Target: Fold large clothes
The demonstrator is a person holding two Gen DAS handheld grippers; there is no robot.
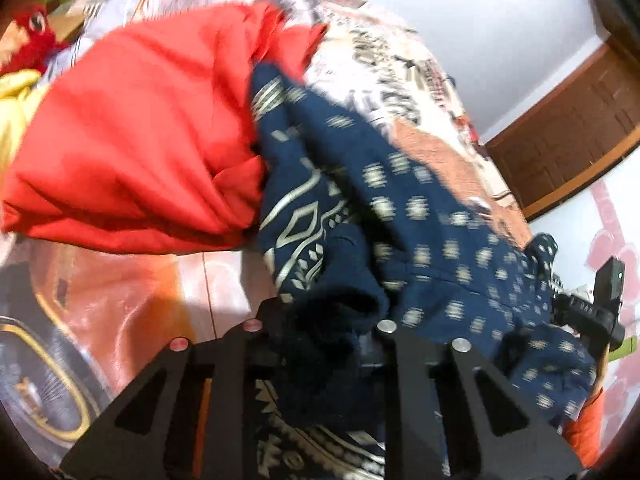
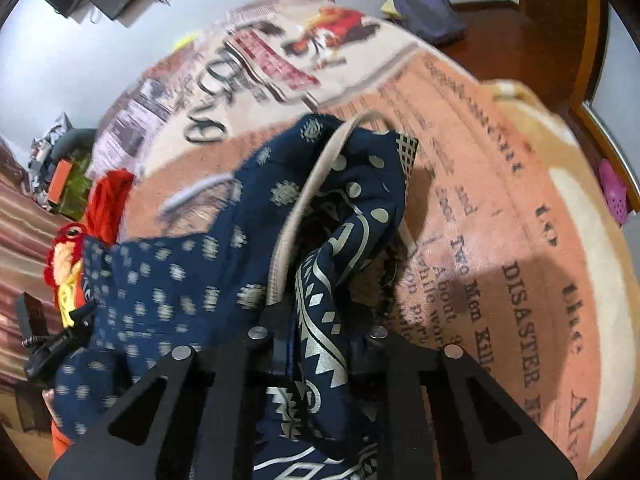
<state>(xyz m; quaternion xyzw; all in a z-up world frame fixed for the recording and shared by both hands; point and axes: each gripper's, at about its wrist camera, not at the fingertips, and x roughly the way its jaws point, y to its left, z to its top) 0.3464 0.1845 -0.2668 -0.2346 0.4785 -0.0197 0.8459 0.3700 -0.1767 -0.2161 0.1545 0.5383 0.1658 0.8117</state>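
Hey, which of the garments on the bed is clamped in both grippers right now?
The navy patterned garment, with cream motifs. It runs between the jaws of the left gripper and the right gripper. The plain red garment lies beside it, ungripped.

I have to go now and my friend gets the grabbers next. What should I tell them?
Left tool: shut on a bunch of the navy patterned garment.
Right tool: shut on another part of the same navy patterned garment, beside its beige trim.
Where things are: the garment lies crumpled on the printed bedspread; a red cloth lies heaped beside it.
Done: both grips taken.
Left: nothing is folded yet. Probably lift and spread the garment flat, then fold it. The red cloth likely comes after.
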